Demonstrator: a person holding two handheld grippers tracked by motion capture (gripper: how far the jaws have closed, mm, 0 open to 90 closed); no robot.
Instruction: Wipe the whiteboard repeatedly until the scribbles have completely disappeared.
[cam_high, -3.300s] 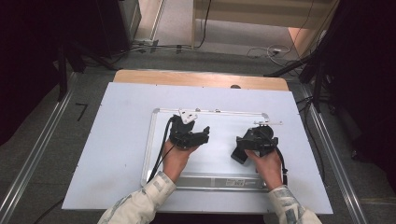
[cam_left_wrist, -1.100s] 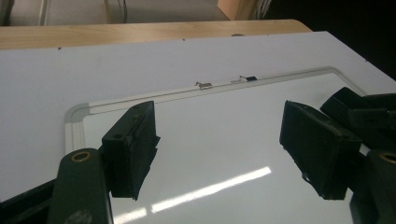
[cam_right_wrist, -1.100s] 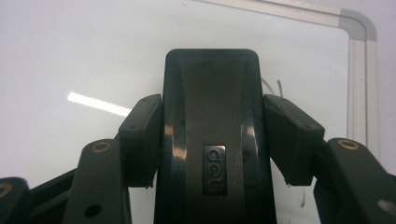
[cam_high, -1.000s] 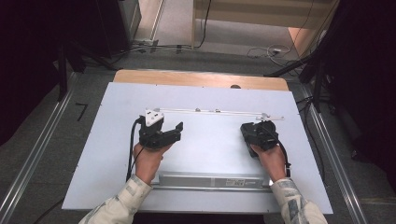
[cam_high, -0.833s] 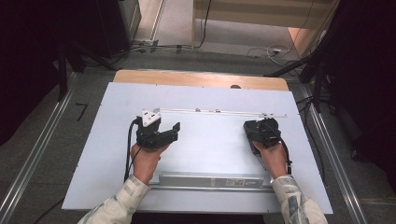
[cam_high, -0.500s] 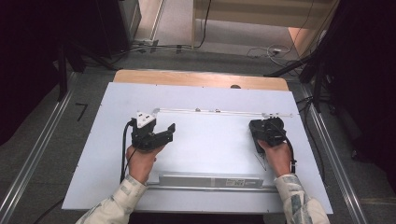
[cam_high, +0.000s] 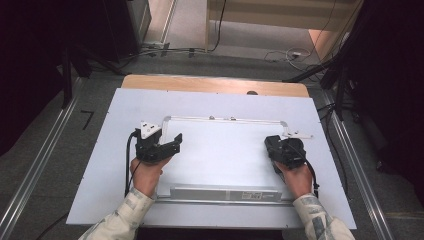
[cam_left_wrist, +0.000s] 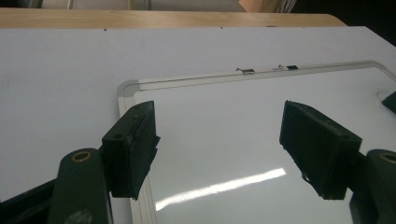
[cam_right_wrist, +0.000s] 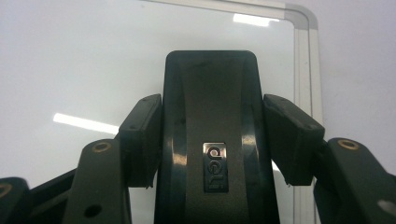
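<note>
While my right gripper (cam_right_wrist: 212, 144) is clamping a black eraser (cam_right_wrist: 211, 116) between its 2 jaws, my left gripper (cam_left_wrist: 219, 144) is holding its jaws spread wide with nothing between them. The eraser is standing up between my right jaws, both pads pressing its sides, and a small silver badge is showing on its face just above the point where the jaws meet. Beyond it the whiteboard (cam_right_wrist: 93, 56) is lying flat, with its rounded corner up and to the right of my right jaws.

Ahead of my left jaws the whiteboard (cam_left_wrist: 224, 121) is spreading out too; my left pad is sitting over its aluminium frame, near a rounded corner, and the other pad is hanging over the white surface. Beyond the frame 2 small clips (cam_left_wrist: 247, 71) are sitting on the top rail.

From above, my left gripper (cam_high: 159, 146) is at the board's left edge and my right gripper (cam_high: 283, 150) near its right edge, well apart, on the table (cam_high: 100, 165).
</note>
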